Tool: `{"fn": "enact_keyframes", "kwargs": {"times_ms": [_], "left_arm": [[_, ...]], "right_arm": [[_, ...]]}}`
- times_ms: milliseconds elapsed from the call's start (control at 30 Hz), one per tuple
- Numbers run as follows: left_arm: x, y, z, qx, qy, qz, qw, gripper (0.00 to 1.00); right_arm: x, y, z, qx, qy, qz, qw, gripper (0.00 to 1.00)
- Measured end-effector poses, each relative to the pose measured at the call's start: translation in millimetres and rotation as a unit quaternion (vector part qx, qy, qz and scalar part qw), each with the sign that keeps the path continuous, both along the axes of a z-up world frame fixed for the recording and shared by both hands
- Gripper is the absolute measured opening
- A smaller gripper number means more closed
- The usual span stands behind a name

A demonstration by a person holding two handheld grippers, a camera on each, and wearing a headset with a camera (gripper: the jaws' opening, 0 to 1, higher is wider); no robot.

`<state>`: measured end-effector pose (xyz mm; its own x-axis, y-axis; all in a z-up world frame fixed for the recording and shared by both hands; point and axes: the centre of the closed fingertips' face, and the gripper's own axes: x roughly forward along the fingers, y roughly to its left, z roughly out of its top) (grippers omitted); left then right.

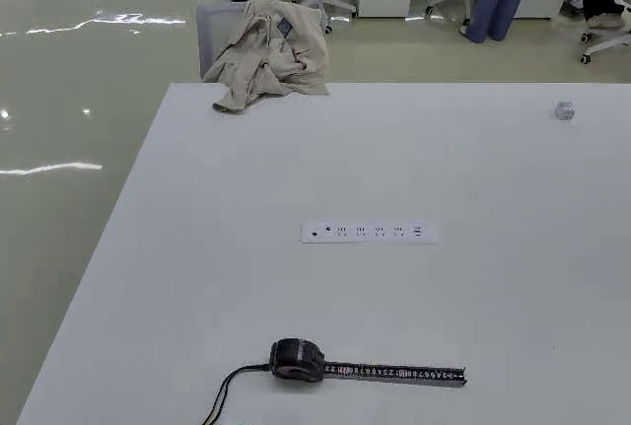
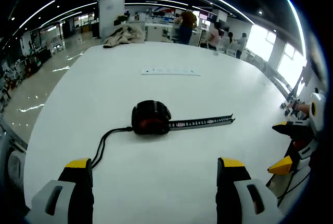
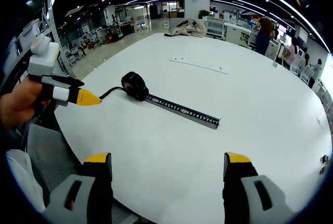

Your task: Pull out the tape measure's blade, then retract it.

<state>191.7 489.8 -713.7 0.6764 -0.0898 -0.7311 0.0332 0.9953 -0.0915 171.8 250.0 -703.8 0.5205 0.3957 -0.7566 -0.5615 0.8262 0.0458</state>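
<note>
1. The tape measure (image 1: 367, 373) lies on the white table (image 1: 394, 169), near the front edge. It is well apart from the power strip (image 1: 367, 233) in the middle and from the jacket (image 1: 271, 55) at the far edge.
2. Its blade (image 1: 404, 374) is out of the case (image 1: 297, 360) and lies flat on the table, pointing to the person's right. Nothing touches the blade's end.
3. The strap (image 1: 229, 392) runs from the other side of the case toward the table edge.
4. The left gripper (image 2: 154, 164) has its jaws wide apart and holds nothing. It hangs before the case, apart from it, and looks straight at it.
5. The right gripper (image 3: 167, 157) is also wide apart and holds nothing. It hangs near the table edge, apart from the blade, which crosses its view.
6. Done, in my judgement: the first half of the task, because a length of blade is already drawn out. I cannot tell if this is the whole length wanted.
7. Left, in my judgement: the retracting. The blade lies out with no gripper on it, so the lock is probably on. It must be released, likely while one gripper steadies the case.
8. A risk: if freed all at once, the blade may snap back fast and shift the case on the smooth table.
</note>
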Motion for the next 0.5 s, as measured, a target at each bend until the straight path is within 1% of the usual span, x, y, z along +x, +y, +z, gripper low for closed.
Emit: {"fn": "enact_keyframes", "kwargs": {"times_ms": [33,167,367,400,500], "left_arm": [[1.2,-0.2,-1.3,0.001,0.0,0.001,1.0,0.96],[8.4,-2.2,-2.9,-0.002,-0.009,0.007,0.9999,0.95],[14.6,-4.3,-10.8,-0.002,-0.002,0.009,1.0,0.95],[15.6,-4.5,-11.2,-0.004,-0.002,0.011,0.9999,0.95],[19.8,-3.6,-11.4,0.001,-0.008,0.014,0.9999,0.95]], "right_arm": [[0.3,-0.4,-1.8,-0.001,0.001,0.002,1.0,0.91],[3.8,-2.2,-5.3,-0.004,0.003,0.004,1.0,0.9],[11.6,-2.6,-11.4,-0.009,0.004,0.014,0.9998,0.89],[13.0,-3.0,-12.8,-0.011,0.004,0.016,0.9998,0.89],[17.4,-3.3,-15.0,-0.012,0.005,0.02,0.9997,0.89]]}}
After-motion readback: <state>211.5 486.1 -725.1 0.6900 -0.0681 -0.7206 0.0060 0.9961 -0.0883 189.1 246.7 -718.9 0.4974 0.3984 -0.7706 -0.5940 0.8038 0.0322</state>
